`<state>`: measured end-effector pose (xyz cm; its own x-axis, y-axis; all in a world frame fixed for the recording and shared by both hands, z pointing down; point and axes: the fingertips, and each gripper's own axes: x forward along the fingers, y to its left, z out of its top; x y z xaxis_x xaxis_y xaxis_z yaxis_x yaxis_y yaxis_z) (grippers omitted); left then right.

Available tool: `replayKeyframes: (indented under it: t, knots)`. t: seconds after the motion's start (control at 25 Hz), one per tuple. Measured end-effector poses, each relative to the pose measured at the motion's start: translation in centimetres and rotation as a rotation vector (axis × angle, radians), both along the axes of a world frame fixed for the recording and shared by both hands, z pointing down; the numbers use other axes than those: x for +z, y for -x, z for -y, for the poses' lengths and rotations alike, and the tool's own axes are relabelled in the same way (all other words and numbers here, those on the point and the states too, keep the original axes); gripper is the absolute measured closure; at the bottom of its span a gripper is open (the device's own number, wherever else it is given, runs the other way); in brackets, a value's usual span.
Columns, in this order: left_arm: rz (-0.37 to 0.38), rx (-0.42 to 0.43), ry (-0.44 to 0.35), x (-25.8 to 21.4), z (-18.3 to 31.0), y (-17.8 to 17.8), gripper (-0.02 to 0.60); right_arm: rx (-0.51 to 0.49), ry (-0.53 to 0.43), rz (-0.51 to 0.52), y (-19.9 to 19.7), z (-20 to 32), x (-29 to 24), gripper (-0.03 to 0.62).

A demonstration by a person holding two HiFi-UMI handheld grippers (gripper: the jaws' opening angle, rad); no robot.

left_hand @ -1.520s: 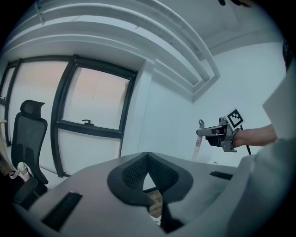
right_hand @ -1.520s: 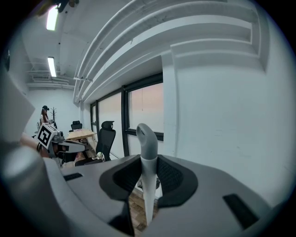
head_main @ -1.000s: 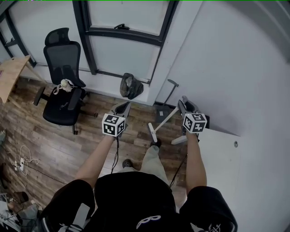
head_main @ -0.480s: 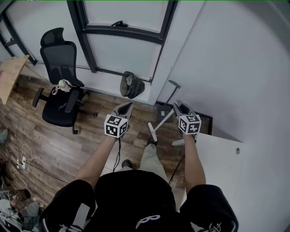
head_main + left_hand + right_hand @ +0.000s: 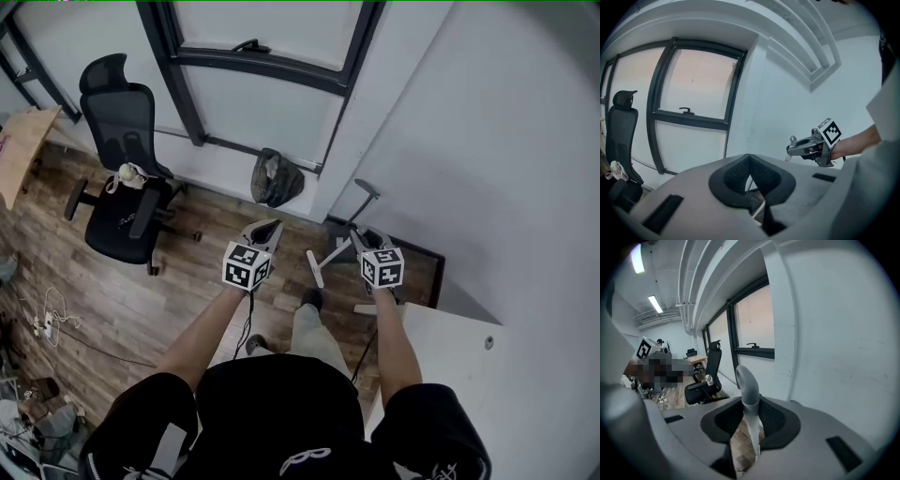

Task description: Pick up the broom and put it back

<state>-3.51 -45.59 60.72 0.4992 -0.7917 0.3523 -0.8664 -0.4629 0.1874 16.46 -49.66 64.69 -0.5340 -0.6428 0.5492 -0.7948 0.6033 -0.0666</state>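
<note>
The broom has a white pole with a grey curved top end (image 5: 743, 377). My right gripper (image 5: 749, 409) is shut on that pole just under the grey end. In the head view the pole (image 5: 334, 257) slants down-left from the right gripper (image 5: 367, 240) to a short white crosspiece by the person's shoe. My left gripper (image 5: 267, 232) is level with it to the left, apart from the broom. Its pads (image 5: 740, 176) meet at the tip with nothing between them. The left gripper view shows the right gripper (image 5: 793, 149) in front of the white wall.
A long-handled dustpan (image 5: 361, 194) leans in the wall corner just ahead. A dark bag (image 5: 275, 178) lies under the window, and a black office chair (image 5: 127, 202) stands to the left. A white table (image 5: 450, 347) is at my right. Cables (image 5: 42, 326) lie on the wood floor.
Both grippers have sunk and moved forward toward the wall corner. The broom has gone along in the right gripper, whose grip is unchanged.
</note>
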Motion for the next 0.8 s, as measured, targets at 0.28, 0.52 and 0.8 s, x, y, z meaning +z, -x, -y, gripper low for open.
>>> replayKeyframes:
  t: [0.28,0.52,0.8]
  knots:
    - [-0.001,-0.028,0.057,2.3,3.8,-0.3,0.565,-0.027,0.069,-0.027,0.7,4.8,4.5,0.479]
    - [0.008,-0.047,0.074,2.7,7.3,-1.0,0.565,-0.036,0.111,-0.024,0.7,8.9,7.5,0.480]
    - [0.023,-0.045,0.083,3.2,11.6,-2.9,0.564,0.006,0.128,0.029,-0.8,14.7,8.6,0.479]
